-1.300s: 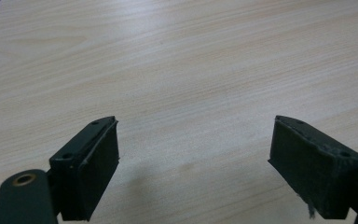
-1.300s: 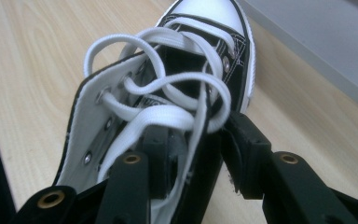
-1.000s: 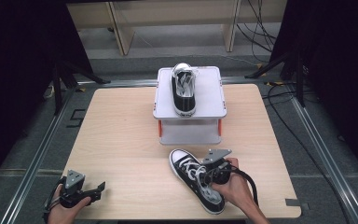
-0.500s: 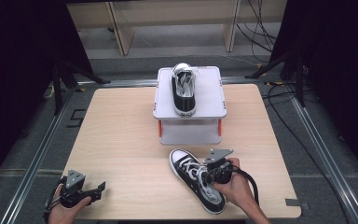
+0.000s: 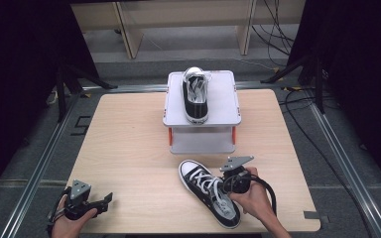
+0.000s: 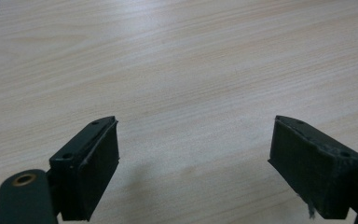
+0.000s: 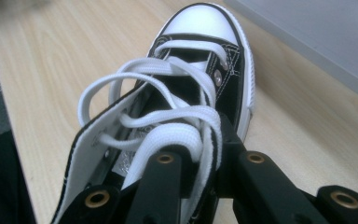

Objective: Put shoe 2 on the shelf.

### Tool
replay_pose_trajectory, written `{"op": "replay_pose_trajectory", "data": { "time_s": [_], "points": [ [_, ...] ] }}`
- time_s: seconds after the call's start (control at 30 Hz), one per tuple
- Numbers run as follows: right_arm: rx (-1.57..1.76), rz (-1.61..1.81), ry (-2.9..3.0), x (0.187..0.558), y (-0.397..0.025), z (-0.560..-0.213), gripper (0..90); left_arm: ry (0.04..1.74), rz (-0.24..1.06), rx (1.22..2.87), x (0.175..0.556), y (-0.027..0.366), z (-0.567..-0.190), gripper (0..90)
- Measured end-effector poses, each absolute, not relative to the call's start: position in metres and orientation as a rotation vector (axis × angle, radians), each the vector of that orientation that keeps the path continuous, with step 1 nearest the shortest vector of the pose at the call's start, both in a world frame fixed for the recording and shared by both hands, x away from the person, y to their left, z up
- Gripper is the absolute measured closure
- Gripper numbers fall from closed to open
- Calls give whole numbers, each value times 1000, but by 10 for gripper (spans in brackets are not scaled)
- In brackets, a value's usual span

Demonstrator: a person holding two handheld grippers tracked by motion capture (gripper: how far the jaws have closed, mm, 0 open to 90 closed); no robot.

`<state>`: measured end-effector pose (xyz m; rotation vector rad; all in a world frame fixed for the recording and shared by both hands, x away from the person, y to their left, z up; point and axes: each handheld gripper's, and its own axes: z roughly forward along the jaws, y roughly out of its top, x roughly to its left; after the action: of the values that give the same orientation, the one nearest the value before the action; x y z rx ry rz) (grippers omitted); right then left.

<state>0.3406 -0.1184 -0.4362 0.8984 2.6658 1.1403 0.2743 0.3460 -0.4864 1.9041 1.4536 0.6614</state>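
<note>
A black high-top sneaker with white laces and a white toe cap lies on the wooden table near its front edge, toe pointing away and to the left. My right gripper is shut on the laced side of the shoe's upper; a white lace runs between the jaws. A matching second sneaker stands on a grey box at the back middle. At the front left corner my left gripper hovers over bare wood, open, nothing between its pads.
The grey box rests on a lighter base with orange clips at its sides, just behind the held shoe. A metal rail borders the table at the left. Cables lie on the floor at the right.
</note>
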Motion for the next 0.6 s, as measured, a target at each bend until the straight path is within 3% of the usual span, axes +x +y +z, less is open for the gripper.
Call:
{"op": "replay_pose_trajectory", "data": {
  "time_s": [0.43, 0.6],
  "points": [
    [853, 1158, 2740, 339, -122, -418, 847, 1439, 659, 1926, 278, 343, -487, 153],
    [845, 1214, 2763, 343, -126, -394, 849, 1454, 658, 1932, 278, 346, -489, 153]
  ]
}}
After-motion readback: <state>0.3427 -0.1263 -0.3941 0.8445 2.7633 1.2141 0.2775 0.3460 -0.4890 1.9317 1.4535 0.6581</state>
